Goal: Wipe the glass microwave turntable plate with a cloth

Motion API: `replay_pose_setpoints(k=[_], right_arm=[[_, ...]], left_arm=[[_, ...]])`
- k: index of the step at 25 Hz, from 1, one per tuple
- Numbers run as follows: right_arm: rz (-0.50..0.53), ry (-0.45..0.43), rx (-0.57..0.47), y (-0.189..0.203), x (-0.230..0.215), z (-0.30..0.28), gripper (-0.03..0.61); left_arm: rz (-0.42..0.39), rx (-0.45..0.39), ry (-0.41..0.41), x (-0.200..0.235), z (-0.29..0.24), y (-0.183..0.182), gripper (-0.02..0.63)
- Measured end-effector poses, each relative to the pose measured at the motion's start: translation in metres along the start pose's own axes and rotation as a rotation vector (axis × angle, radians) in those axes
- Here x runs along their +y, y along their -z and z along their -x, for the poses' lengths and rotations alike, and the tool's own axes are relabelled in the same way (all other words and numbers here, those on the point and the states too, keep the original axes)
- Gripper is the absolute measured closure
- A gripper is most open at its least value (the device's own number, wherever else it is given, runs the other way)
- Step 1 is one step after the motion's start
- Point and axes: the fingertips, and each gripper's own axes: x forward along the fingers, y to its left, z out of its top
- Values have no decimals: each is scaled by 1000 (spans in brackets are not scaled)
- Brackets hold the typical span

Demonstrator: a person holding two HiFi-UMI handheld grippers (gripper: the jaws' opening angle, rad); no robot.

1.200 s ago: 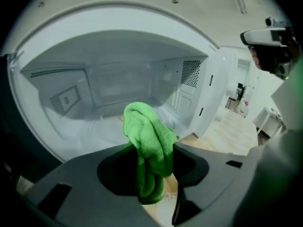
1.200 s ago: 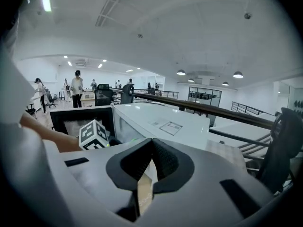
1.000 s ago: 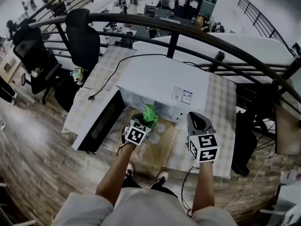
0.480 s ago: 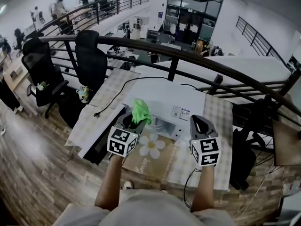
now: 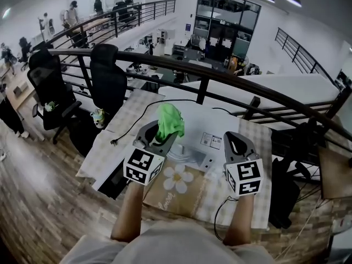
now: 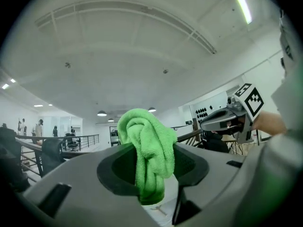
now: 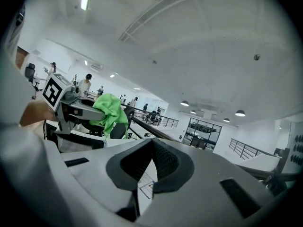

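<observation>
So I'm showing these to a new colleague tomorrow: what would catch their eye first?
The bright green cloth comes first, bunched and clamped in the jaws of the left gripper, which is held up near the white microwave. After that, the big daisy printed on the mat in front of the microwave stands out. The right gripper is beside it, shut on nothing.

crumpled green cloth (image 6: 147, 148) stands upright, pinched in the left claw (image 6: 152, 174).
</observation>
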Motion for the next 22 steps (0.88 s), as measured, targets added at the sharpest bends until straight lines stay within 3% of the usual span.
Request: replay_pose_setpoints(k=[5, 22], right_arm=[[27, 18, -4, -12, -2, 0, 566], [24, 30, 6, -5, -3, -12, 566]], left_arm=[[-37, -39, 7, 1, 0, -22, 426], [-56, -16, 19, 2, -11, -13, 426]])
